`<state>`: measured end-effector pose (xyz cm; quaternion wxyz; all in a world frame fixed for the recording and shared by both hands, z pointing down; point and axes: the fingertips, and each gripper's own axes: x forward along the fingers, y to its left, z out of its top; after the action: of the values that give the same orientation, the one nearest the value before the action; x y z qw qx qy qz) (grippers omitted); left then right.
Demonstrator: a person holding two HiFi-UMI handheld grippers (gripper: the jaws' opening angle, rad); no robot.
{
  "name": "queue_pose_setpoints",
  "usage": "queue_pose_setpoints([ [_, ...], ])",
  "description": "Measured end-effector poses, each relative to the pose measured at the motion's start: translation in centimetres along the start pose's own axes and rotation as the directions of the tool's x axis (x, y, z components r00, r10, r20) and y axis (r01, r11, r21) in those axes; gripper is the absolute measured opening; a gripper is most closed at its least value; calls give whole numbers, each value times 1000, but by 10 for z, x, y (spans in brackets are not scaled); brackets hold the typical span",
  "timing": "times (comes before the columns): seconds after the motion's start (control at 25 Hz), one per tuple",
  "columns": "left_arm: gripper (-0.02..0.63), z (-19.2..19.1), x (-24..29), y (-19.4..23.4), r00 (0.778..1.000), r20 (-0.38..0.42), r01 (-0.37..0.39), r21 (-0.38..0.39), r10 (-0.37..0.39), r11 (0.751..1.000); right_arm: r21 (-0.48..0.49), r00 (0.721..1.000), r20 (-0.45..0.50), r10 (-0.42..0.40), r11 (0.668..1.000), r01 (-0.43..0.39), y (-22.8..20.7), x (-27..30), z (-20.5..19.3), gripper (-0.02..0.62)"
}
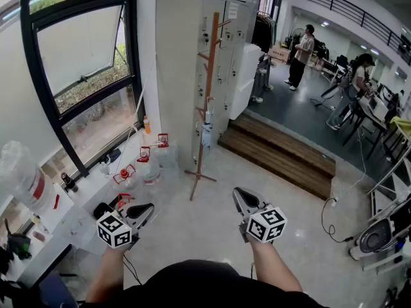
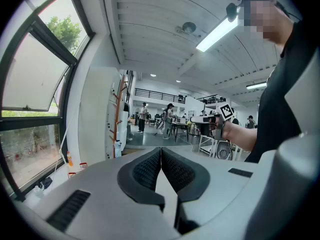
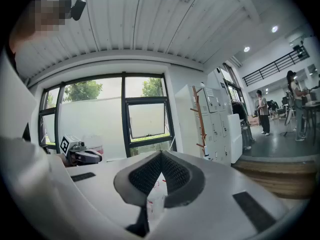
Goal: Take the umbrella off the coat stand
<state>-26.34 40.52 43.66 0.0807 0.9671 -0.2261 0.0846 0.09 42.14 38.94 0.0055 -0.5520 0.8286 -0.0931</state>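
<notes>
My L gripper (image 1: 145, 210) and R gripper (image 1: 243, 197): jaws pressed together, both empty, well apart from coat stand (image 1: 207, 92). Umbrella (image 1: 207, 135), pale and folded, hangs low on it. Labels on lockers (image 1: 226, 50) too small to read.

I can read no word, number or brand anywhere. The cube (image 1: 114, 230) on my left gripper (image 1: 142, 210) and the cube (image 1: 266, 224) on my right gripper (image 1: 244, 197) carry only black-and-white square markers, no letters. A white sheet (image 1: 232, 10) on the lockers (image 1: 221, 63) and the red label (image 1: 40, 186) on a large bottle (image 1: 19, 172) are too small or blurred to read.
</notes>
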Motion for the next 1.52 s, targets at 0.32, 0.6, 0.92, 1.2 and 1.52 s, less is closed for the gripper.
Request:
queue_pose_setpoints([
  [0.32,23,7,-10,19,999,-22,-43,5,43,999,-115,998,-66,-16,993,8,7,33,-3,14],
  [0.6,23,18,9,42,998,-5,-56,-9,56,998,-148,997,-57,-46,988,37,-23,61,4,15],
  [0.92,23,31,62,79,998,1,-57,-30,57,998,-113,997,-59,-58,992,51,-87,100,8,14],
  [1.2,23,53,86,135,992,25,-124,-31,125,992,-98,997,-64,-53,994,47,-132,147,16,14],
  [1.52,23,76,120,178,985,58,-163,-31,165,986,-79,997,-75,-33,996,27,-176,189,22,14],
])
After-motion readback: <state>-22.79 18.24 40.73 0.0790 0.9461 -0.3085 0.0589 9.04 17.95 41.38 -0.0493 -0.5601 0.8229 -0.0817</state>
